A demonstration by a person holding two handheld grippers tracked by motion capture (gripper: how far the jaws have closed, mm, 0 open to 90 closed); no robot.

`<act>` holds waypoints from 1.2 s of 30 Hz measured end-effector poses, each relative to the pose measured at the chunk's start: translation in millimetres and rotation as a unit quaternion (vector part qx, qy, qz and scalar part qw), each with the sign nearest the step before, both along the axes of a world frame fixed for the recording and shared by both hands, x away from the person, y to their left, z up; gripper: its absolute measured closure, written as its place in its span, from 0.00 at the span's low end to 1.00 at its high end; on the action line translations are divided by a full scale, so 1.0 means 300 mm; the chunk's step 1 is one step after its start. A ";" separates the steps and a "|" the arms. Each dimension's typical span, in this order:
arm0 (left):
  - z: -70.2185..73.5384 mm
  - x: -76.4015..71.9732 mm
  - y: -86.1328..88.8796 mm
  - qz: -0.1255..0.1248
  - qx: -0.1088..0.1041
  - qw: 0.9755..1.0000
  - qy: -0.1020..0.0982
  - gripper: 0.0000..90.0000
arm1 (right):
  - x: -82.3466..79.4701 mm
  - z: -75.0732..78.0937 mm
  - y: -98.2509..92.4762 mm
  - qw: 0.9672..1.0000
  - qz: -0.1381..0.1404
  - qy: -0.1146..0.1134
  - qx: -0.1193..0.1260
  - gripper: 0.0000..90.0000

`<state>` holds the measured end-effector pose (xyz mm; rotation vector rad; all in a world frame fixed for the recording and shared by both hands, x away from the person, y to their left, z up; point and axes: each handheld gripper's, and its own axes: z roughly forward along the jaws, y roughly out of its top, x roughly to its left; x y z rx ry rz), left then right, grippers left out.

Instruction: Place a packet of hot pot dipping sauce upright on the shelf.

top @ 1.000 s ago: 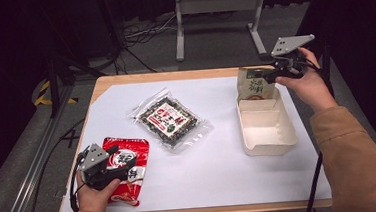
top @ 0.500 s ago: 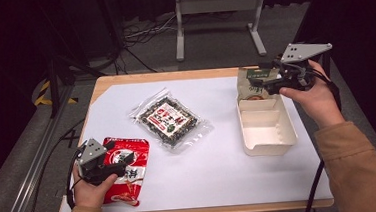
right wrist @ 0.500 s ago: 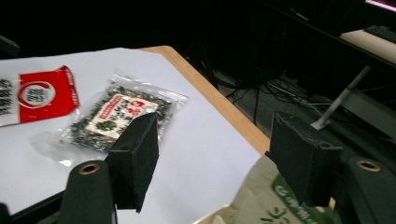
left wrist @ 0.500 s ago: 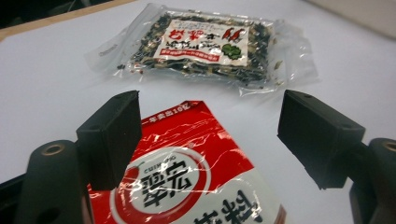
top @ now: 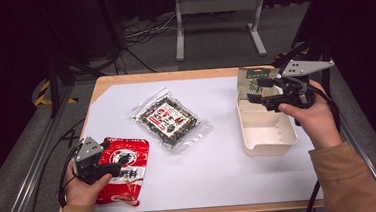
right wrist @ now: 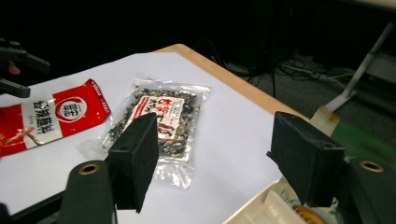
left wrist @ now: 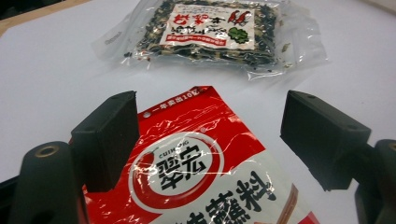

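— What's the setting?
— A dark room around a white-covered tabletop (top: pixel 220 164). My left gripper (top: pixel 122 163) rests over the red glossy seasoning packet (top: pixel 125 173) at the near left corner, jaws just widened, clamping nothing; my hand hides the packet's left edge.
— And the other?
— My right gripper (top: pixel 255 91), jaws just opened and empty, hovers over the cream plastic box (top: pixel 268 130) by the right edge, partly masking a green-and-tan pouch (top: pixel 252 79). A clear seaweed bag (top: pixel 169 117) lies mid-table.

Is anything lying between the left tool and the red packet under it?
Nothing visible. The left tool stands open right over the red packet, its top edge between the jaws; the clear packet lies beyond it, apart.
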<state>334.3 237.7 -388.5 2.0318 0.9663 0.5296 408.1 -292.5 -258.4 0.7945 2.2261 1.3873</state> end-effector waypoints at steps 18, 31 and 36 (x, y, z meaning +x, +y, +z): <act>0.015 0.034 0.070 0.016 -0.005 1.000 0.021 0.21 | -0.097 -0.141 0.024 0.999 -0.029 0.027 0.022 0.34; -0.006 0.147 0.114 0.024 -0.015 0.997 0.074 0.19 | -0.099 -0.178 0.054 0.999 -0.021 0.033 0.007 0.33; -0.023 0.180 0.134 0.048 -0.008 0.995 0.087 0.22 | -0.103 -0.190 0.065 0.999 -0.018 0.033 0.001 0.32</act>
